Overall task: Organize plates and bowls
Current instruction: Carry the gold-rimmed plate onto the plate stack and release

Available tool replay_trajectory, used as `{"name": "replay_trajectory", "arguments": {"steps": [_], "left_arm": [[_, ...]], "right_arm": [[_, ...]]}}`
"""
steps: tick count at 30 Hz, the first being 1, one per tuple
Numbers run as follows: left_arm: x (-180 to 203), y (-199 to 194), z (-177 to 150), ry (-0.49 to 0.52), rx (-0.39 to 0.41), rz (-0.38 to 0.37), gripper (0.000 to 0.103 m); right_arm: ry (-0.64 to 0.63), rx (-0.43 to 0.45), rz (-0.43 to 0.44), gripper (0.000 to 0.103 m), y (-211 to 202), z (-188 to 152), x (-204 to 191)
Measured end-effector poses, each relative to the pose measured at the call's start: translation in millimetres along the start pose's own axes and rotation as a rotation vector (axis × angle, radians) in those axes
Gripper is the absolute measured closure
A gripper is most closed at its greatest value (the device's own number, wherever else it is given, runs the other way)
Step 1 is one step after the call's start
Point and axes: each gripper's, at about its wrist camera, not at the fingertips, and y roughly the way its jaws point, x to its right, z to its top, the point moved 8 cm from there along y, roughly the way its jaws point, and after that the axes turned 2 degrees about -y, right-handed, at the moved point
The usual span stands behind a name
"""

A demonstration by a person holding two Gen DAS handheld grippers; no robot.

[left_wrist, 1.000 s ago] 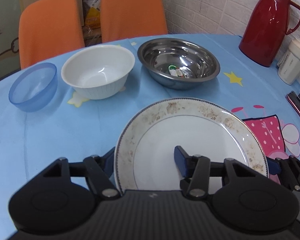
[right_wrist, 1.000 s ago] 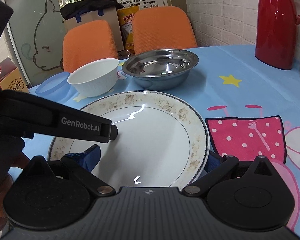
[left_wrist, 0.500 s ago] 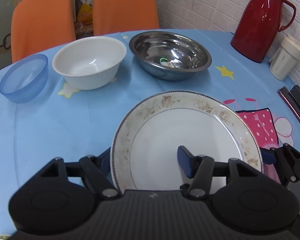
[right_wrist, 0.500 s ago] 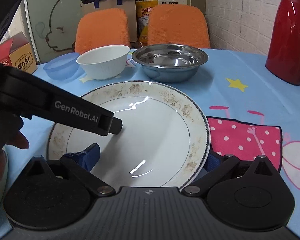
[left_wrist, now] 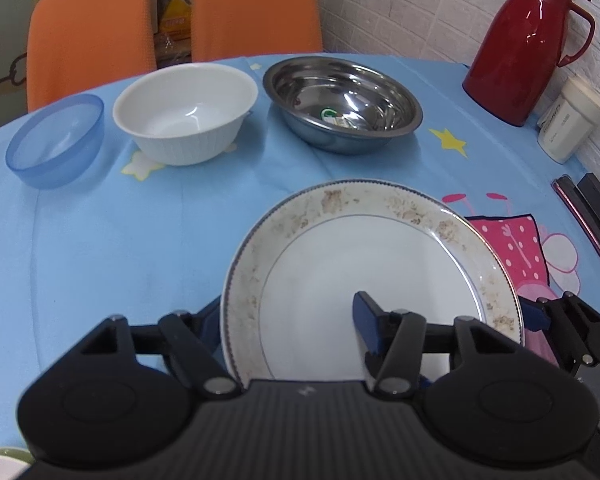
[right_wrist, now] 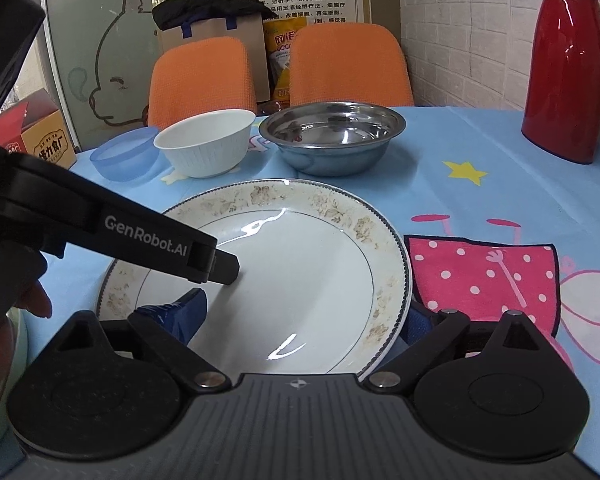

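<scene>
— Blue cartoon tablecloth (left_wrist: 140, 240) is filling both views; what is differing from a second ago?

— Little: the floral-rimmed plate (left_wrist: 364, 264) is staying pinched at both edges, the left gripper (left_wrist: 288, 320) on its left rim, the right gripper (right_wrist: 304, 312) on its right rim, each reaching in low and level.

— Counts?

— One plate. Three bowls beyond it: blue plastic bowl (left_wrist: 56, 146), white bowl (left_wrist: 186, 112), steel bowl (left_wrist: 342, 106). Two orange chairs (left_wrist: 256, 8) are sitting behind them, one red thermos (left_wrist: 524, 44) to the plate's far right.

white plate (left_wrist: 364, 264), brown floral rim
</scene>
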Motion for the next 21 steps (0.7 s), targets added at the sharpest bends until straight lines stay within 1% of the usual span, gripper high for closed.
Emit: {"name": "replay_trajectory", "arguments": {"steps": [2,7,11,15,19,21], "left_arm": [[-0.4,-6.3,-1.6,0.001,0.004,0.003,0.048],[-3.1,-31.1,4.9,0.011,0.043,0.029,0.048],[-15.8,-59.3,5.0,-0.004,0.062,0.037,0.048],[-44.5,-94.6,-9.6,-0.046,0.080,0.072,0.048],[-84.4,-129.3,-38.9,-0.093,0.097,0.151,0.049],[-104.4,-144.8,-56.2,-0.133,0.101,0.181,0.049]], "right_arm": [[0.015,0.004,-0.003,0.018,-4.7,0.7,-3.2],[0.019,0.028,0.002,0.018,-17.4,9.8,-14.9],[0.014,0.053,0.015,0.018,-30.4,21.5,-31.1],[-0.013,0.078,0.059,0.018,-45.3,23.9,-65.6],[-0.031,0.074,0.137,0.018,-53.6,14.9,-112.2],[-0.042,0.061,0.176,0.018,-57.2,7.7,-136.9]]}}
